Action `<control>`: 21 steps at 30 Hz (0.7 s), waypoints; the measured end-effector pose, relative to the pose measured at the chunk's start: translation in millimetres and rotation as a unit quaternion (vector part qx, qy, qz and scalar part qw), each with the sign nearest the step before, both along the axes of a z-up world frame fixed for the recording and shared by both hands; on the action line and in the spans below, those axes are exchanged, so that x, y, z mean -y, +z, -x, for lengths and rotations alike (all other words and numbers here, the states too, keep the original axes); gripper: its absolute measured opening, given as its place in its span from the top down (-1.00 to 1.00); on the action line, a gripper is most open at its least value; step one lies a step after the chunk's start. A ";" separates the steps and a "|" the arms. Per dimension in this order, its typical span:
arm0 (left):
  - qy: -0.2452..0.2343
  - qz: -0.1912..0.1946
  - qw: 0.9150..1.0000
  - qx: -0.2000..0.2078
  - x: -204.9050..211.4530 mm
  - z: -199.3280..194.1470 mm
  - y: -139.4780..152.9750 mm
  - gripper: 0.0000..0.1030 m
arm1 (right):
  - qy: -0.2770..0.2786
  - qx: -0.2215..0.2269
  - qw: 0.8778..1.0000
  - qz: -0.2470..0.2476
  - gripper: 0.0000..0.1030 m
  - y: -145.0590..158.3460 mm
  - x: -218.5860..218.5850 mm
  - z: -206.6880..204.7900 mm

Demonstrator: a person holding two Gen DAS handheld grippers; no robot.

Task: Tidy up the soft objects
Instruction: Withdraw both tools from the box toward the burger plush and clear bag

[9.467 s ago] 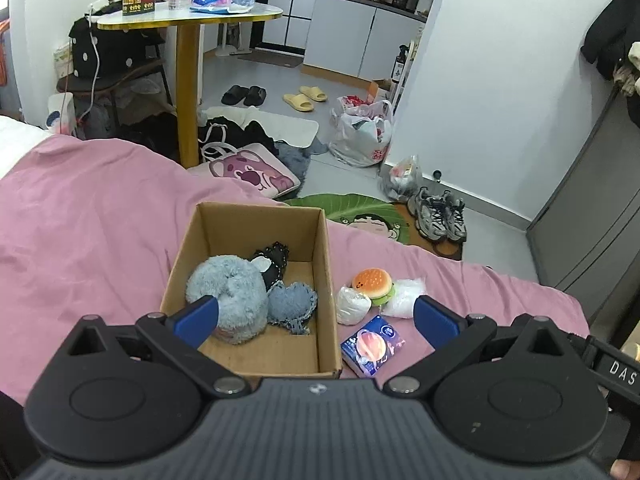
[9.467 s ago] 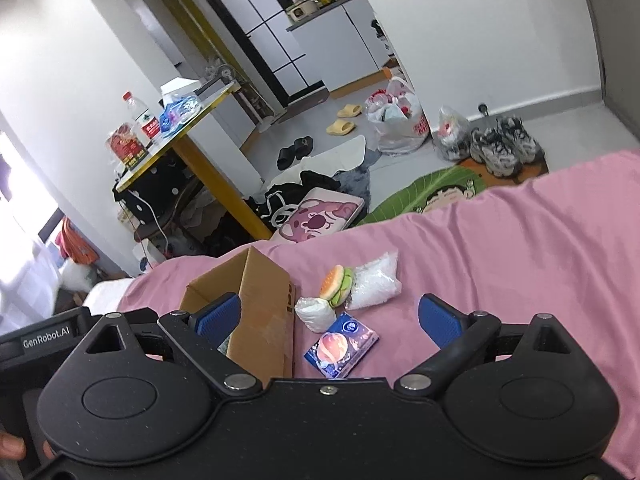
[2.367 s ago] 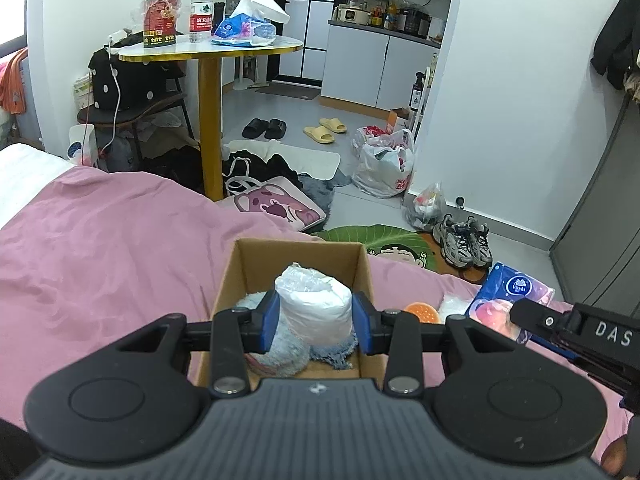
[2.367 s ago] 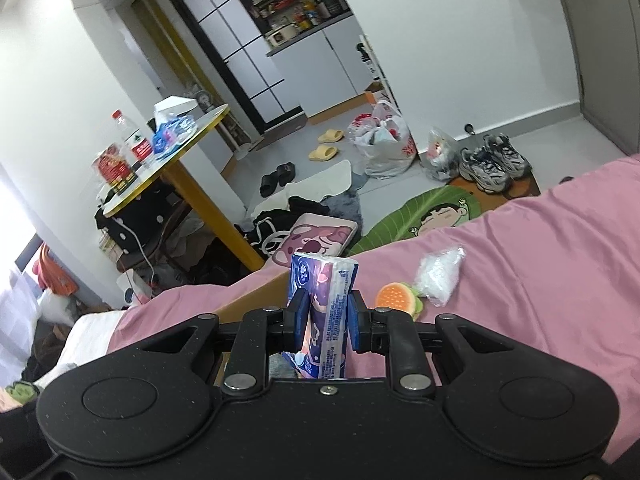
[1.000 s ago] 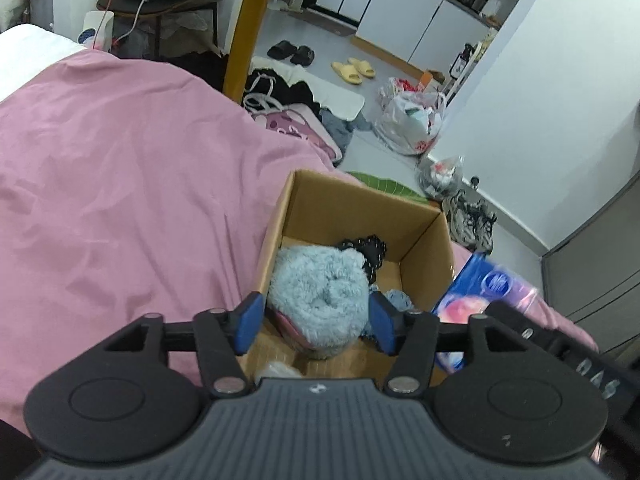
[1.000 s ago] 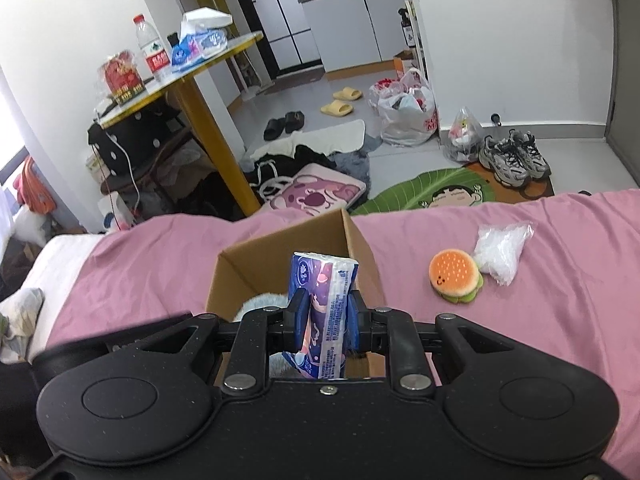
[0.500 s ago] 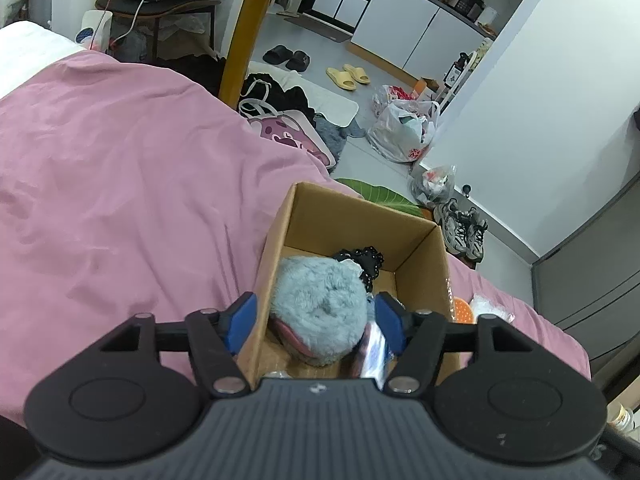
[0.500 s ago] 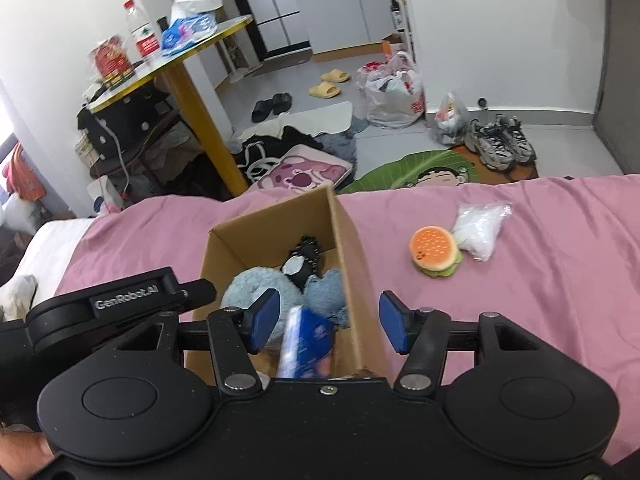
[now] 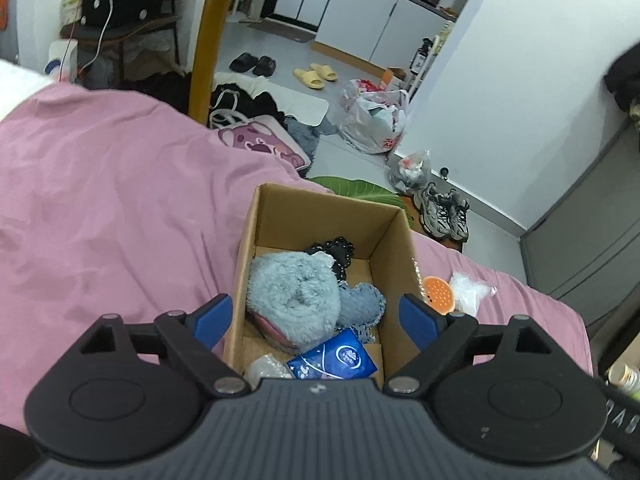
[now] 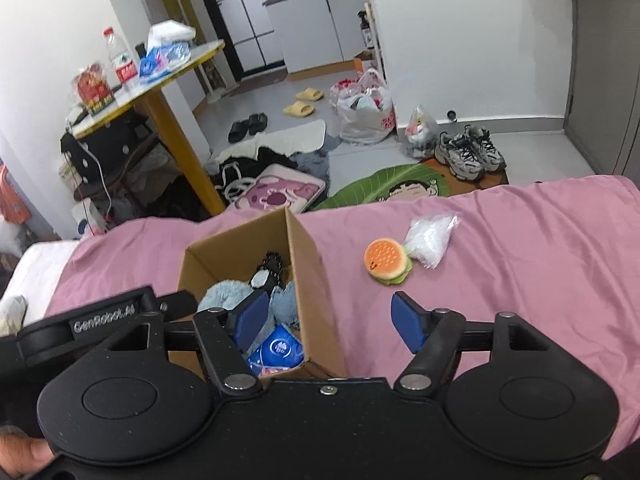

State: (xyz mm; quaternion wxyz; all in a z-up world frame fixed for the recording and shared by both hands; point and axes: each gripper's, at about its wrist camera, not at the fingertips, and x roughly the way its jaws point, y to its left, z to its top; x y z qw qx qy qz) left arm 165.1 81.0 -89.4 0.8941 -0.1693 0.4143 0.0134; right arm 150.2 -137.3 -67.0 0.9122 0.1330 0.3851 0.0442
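An open cardboard box [image 9: 392, 240] [image 10: 308, 264] sits on the pink bed cover. It holds a fluffy light-blue plush [image 9: 292, 296], a denim-blue heart cushion [image 9: 360, 306], a black item [image 9: 334, 250], a white bag [image 9: 262, 370] and a blue tissue pack [image 9: 336, 358] [image 10: 276, 350]. A burger toy [image 10: 387, 261] [image 9: 438, 294] and a clear white bag [image 10: 430, 236] [image 9: 468, 294] lie on the cover right of the box. My left gripper [image 9: 316, 320] is open and empty above the box. My right gripper [image 10: 330, 322] is open and empty over the box's right wall.
The pink bed cover [image 9: 100, 208] ends at the far edge, with the floor beyond. On the floor are a yellow-legged table [image 10: 172, 128], a pink cushion [image 10: 280, 194], a leaf-shaped mat [image 10: 396, 188], sneakers [image 10: 468, 152], slippers and plastic bags.
My left gripper let go of the white bag into the box and opened wide. My right gripper opened and dropped the blue tissue pack into the box.
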 end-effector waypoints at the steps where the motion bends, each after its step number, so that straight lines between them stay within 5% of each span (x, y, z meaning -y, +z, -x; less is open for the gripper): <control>1: -0.002 -0.002 1.000 0.001 1.8 2.0 1.8 -0.76 | -0.001 0.002 1.000 -0.004 -0.43 0.9 4.2 1.2; 21: -0.029 -0.057 0.998 0.018 62.8 30.4 39.5 -0.99 | 0.064 0.032 0.997 -0.032 -1.00 14.5 73.9 9.5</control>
